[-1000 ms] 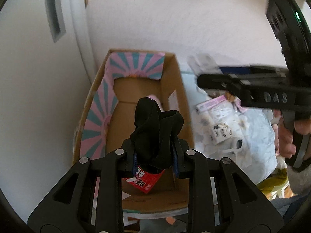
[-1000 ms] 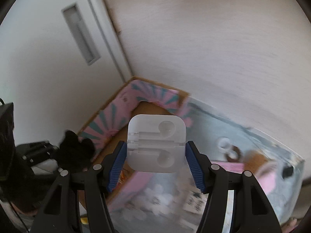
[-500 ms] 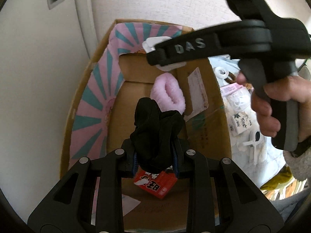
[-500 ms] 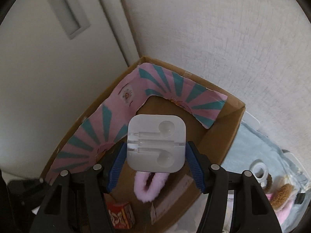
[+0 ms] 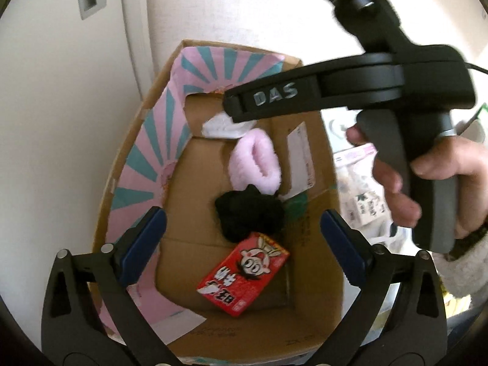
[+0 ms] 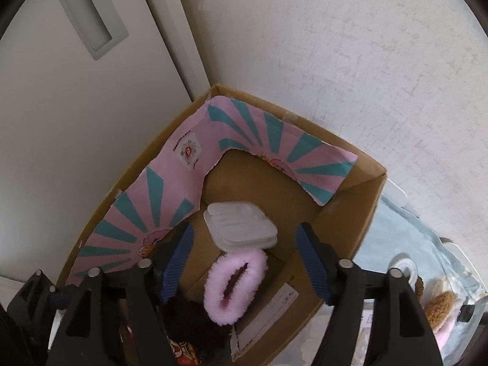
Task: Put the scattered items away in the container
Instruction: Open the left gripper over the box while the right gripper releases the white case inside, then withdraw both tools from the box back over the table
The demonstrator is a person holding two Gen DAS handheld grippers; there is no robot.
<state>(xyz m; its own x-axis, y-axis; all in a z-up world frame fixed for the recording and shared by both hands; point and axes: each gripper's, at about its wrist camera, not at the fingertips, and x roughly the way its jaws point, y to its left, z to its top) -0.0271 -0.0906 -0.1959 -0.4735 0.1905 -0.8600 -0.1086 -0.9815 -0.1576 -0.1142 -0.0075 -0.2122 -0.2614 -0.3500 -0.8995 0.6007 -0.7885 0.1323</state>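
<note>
A cardboard box [image 5: 320, 189] with a pink and teal striped lining stands against the wall; it also shows in the right wrist view [image 6: 360, 201]. Inside lie a black cloth bundle [image 5: 248, 215], a red snack packet [image 5: 244, 277], a fluffy pink scrunchie [image 5: 254, 160] and a clear plastic earphone case [image 6: 239, 224]. My left gripper [image 5: 242, 244] is open and empty above the box, over the black bundle. My right gripper [image 6: 245, 260] is open and empty above the box, over the clear case and the scrunchie [image 6: 233, 283]. The right gripper's body crosses the top of the left wrist view.
A light blue patterned cloth [image 6: 393, 238] lies right of the box, with a tape roll [image 6: 404, 270], a brown fuzzy item [image 6: 440, 305] and small packets [image 5: 363, 204] on it. A white wall and a door with a recessed handle [image 6: 88, 21] stand behind the box.
Both grippers opened. The black bundle dropped from the left gripper into the box, and the clear case dropped from the right gripper into the box's far end.
</note>
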